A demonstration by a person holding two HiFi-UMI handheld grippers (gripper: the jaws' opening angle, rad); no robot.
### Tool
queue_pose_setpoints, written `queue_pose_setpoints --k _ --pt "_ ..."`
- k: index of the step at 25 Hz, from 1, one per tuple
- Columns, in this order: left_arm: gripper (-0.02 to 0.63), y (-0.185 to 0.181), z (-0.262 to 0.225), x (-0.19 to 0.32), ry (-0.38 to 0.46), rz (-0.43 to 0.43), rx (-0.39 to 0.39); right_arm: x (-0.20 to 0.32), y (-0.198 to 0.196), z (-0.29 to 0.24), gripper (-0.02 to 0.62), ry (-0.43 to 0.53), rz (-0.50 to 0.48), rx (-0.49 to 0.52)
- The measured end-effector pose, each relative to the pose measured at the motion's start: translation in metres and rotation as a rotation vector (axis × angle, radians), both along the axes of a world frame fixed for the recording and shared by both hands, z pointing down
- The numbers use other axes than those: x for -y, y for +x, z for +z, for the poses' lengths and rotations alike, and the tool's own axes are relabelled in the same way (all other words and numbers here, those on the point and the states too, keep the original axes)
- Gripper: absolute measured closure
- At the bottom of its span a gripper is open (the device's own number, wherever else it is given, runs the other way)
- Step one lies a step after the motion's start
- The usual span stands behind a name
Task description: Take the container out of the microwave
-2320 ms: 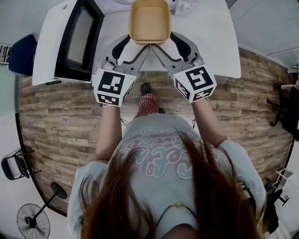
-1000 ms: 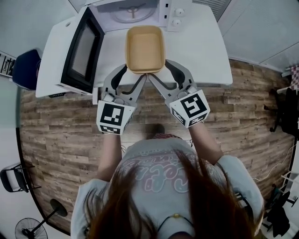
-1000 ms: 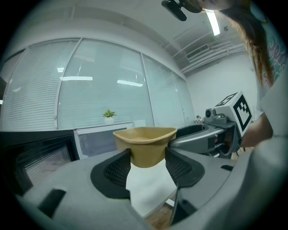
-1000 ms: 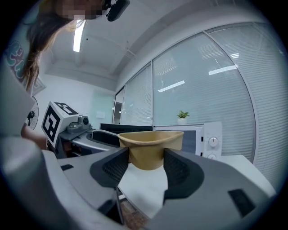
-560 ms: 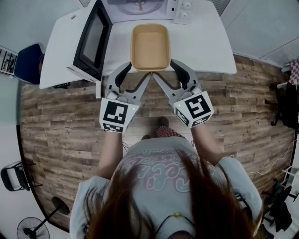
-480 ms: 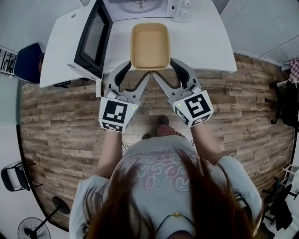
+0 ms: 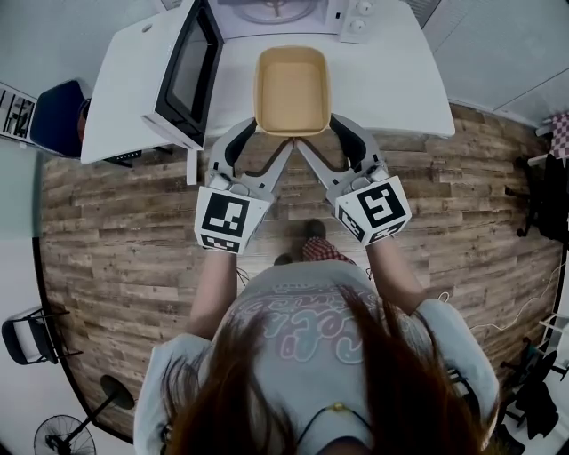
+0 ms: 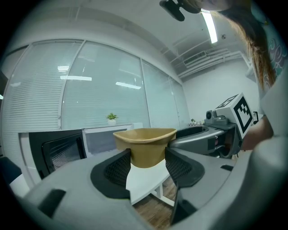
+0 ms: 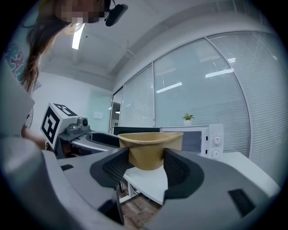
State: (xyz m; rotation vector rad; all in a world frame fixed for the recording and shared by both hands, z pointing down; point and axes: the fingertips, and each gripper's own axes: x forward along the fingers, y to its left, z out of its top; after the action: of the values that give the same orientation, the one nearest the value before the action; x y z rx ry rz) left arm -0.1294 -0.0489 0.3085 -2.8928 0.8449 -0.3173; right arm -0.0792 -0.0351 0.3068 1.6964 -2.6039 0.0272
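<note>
**Container held clear of the microwave by both grippers**

The tan, empty container is seen outside the microwave, over the near part of the white table, in front of the oven's open cavity. It is kept upright, with its open top facing up. Whether its base touches the tabletop cannot be told.

Its near end is gripped from both sides. The left gripper is closed on the container's near left corner, and the right gripper is closed on the near right corner. In the left gripper view the container is seen pinched between the two dark pads of that gripper. The same is shown in the right gripper view, where the container is pressed between the pads of the right gripper.

The microwave door is swung open to the left of the container, and the control knobs are seen to the right of the cavity. A small potted plant is set on top of the oven.

The table is surrounded by a wooden floor. A blue chair is placed at the table's left end, and a standing fan is visible at the lower left.
</note>
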Motion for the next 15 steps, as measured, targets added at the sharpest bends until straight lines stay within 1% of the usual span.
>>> queue_pose_setpoints --k 5,15 --pt "0.368 0.001 0.0 0.003 -0.006 0.0 -0.009 0.002 0.0 -0.002 0.351 0.004 0.003 -0.031" --pt "0.368 0.009 -0.003 0.014 0.002 -0.005 -0.004 0.014 0.008 -0.004 0.351 0.006 -0.003 -0.019"
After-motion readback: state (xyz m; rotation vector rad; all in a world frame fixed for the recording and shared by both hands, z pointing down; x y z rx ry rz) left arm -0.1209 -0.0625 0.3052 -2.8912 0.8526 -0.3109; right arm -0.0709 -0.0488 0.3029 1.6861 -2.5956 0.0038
